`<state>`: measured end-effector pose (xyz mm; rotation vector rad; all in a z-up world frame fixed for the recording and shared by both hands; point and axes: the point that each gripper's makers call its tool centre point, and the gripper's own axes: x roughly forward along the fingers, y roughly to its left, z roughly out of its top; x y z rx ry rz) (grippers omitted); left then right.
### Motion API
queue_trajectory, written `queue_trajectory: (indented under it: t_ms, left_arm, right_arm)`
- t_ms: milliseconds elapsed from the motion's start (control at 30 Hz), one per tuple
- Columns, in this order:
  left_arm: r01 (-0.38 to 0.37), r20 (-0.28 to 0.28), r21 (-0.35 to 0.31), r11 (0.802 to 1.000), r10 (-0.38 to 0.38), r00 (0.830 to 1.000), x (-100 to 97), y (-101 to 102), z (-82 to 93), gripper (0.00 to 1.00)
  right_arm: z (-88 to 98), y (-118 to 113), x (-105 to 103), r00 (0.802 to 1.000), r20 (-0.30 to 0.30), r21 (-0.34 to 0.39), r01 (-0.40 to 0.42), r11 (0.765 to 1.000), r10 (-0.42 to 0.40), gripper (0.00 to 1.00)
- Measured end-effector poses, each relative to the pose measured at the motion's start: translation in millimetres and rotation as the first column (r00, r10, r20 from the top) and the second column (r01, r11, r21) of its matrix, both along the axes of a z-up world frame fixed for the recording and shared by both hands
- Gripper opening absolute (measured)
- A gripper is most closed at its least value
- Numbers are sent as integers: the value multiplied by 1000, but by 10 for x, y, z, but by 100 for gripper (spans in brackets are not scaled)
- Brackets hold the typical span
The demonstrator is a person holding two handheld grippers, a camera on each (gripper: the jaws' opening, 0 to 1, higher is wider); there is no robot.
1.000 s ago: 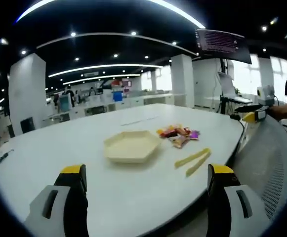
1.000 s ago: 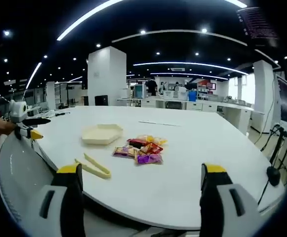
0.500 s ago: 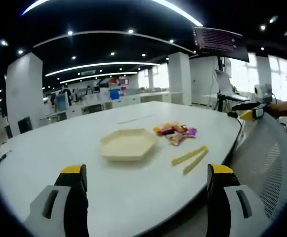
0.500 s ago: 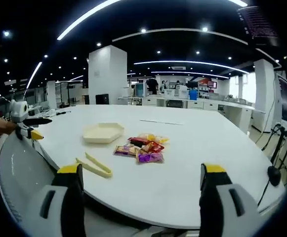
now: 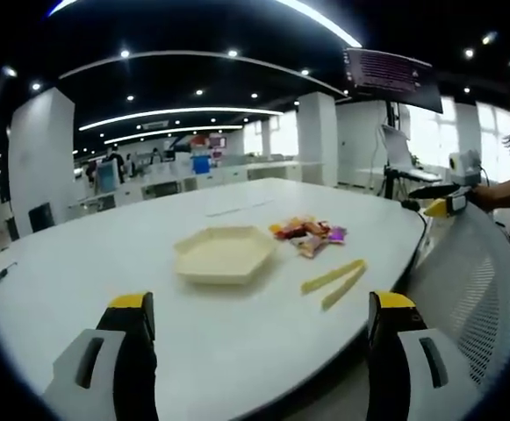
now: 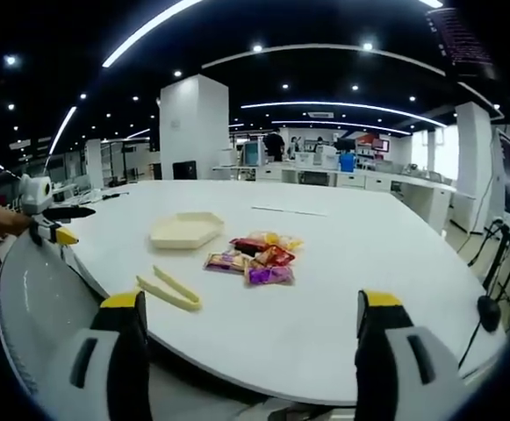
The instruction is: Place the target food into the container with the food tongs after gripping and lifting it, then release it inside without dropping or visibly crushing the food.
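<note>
Tongs (image 5: 334, 284) lie flat on the white table (image 5: 105, 263), close to its curved near edge, both arms of the pale yellow tool running alongside each other. Just inward from them sits a small heap of wrapped snacks (image 5: 307, 236), and beyond that, toward the table's middle, the shallow hexagonal container (image 5: 225, 253), holding nothing. The three are near one another but apart, and bare tabletop spreads wide around them to the far edge.

Left gripper (image 5: 260, 351) hangs off the table's near edge, jaws wide apart with nothing between them. In the left gripper view the right gripper (image 5: 448, 200) shows at the right side, held by a hand (image 5: 492, 191) above a grey mesh chair back (image 5: 465, 289); a dark monitor (image 5: 391, 77) hangs above.

Right gripper (image 6: 253, 351) likewise hovers outside the edge, jaws spread and holding nothing. Its view gives the tongs (image 6: 168, 288) nearest the rim, the snacks (image 6: 255, 259) at centre, the container (image 6: 184, 230) behind them, and the left gripper (image 6: 48, 217) at the left side. A black cable (image 6: 492, 272) hangs by the table's right edge.
</note>
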<state>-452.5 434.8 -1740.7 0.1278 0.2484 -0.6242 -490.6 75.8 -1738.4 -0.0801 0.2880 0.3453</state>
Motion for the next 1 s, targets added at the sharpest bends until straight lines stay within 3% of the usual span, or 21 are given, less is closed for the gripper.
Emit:
queue_trajectory:
  t_ms: [500,1000]
  left_arm:
    - [-4,0,-1,1000,4,1000,17,8,-4,99]
    - [9,14,-4,1000,-9,1000,-1,-3,15,100]
  right_arm:
    - [27,-7,9,1000,8,47,27,999,-28,100]
    - [48,16,-3,1000,19,35,16,999,-17,100]
